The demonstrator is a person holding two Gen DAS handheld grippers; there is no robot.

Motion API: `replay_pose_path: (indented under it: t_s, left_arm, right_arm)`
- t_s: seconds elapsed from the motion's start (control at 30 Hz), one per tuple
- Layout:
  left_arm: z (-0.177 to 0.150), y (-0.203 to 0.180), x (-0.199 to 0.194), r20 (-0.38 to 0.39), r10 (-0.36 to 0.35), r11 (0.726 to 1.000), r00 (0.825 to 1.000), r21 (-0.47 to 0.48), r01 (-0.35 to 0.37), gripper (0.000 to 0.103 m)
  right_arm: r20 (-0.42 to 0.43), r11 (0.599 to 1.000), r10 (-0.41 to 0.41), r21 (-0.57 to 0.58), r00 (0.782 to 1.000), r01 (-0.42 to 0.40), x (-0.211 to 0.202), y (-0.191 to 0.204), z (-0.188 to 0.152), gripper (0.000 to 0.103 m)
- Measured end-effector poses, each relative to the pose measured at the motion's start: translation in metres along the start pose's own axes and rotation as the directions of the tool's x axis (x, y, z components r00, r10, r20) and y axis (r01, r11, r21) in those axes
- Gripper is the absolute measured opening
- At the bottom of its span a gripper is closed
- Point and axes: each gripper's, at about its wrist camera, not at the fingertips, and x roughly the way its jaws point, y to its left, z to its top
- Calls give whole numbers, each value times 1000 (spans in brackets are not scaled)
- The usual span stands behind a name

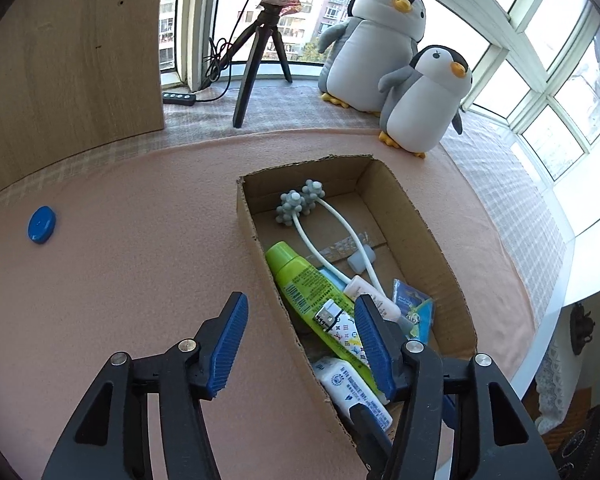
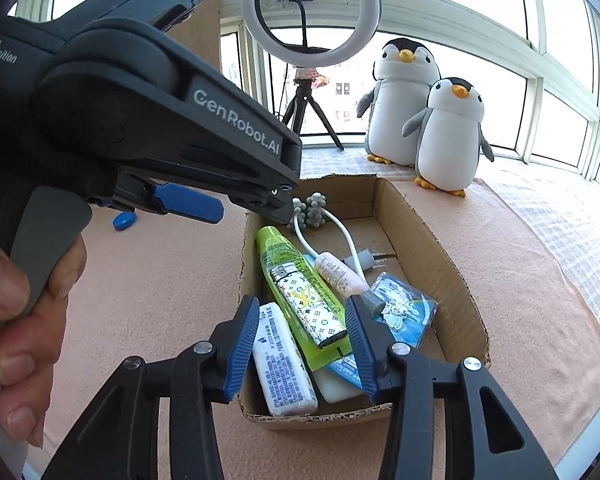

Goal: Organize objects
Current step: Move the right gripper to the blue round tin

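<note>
Fingers of both grippers stand released, with nothing clamped between them. Your left gripper (image 1: 300, 344) straddles the near-left wall of the cardboard box (image 1: 427, 232), 1 finger outside over the pink table (image 1: 140, 280), the other inside beside the green tube (image 1: 300, 276). Your right gripper (image 2: 301, 344) hangs over the box's near end, its fingers either side of the patterned lighter (image 2: 307, 304) and the white pack (image 2: 286, 364).

The box is crowded: massage roller (image 1: 300, 202), pink tube (image 2: 337, 276) and blue sachet (image 2: 403, 312) overlap.

Risks, in my judgement:
- 1 object remains outside: the blue cap (image 1: 41, 225), well apart at the left. Overlooking it leaves the task incomplete.
- Closing the left fingers here would pinch the box wall and drag the box.
- Both grippers sit close together; a collision is likely if you swing either across.
- The lighter rests atop the tube and may slide if nudged.
</note>
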Motion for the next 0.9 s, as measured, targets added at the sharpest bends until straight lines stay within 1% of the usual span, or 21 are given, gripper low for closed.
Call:
replay_pose_path:
  t_s: [0.1, 0.3, 0.37, 0.43, 0.57, 0.6, 0.7, 0.77, 0.9]
  left_arm:
    - [-4, 16, -8, 14, 30, 999, 999, -14, -30, 61]
    - [-12, 36, -29, 45, 86, 996, 995, -21, -85, 62]
    - [-14, 40, -42, 71, 111, 994, 991, -19, -110, 62]
    - [-17, 45, -62, 117, 142, 990, 983, -15, -141, 62]
    - [-29, 62, -103, 206, 183, 983, 961, -15, -184, 69]
    - [-33, 69, -112, 224, 188, 982, 956, -16, -189, 70]
    - [-44, 95, -133, 252, 205, 979, 946, -33, -203, 70]
    - [-51, 117, -146, 269, 225, 974, 937, -71, -213, 70]
    - [-69, 166, -164, 269, 264, 960, 926, -162, -227, 70]
  right_arm:
    - [1, 1000, 26, -18, 1000, -26, -1, 13, 1, 45]
    - [-1, 996, 67, -52, 998, -67, 2, 32, 3, 46]
    - [0, 995, 75, -62, 997, -74, 3, 37, 4, 46]
    - [7, 994, 82, -70, 997, -81, 2, 42, 5, 46]
    - [17, 990, 105, -101, 994, -103, -2, 61, 1, 48]
    - [15, 988, 106, -110, 994, -104, -1, 67, -2, 48]
    - [-17, 987, 108, -122, 994, -109, 5, 87, -9, 48]
    - [-46, 986, 117, -115, 992, -122, 10, 100, -14, 48]
    - [-111, 975, 153, -142, 982, -168, 27, 131, -18, 49]
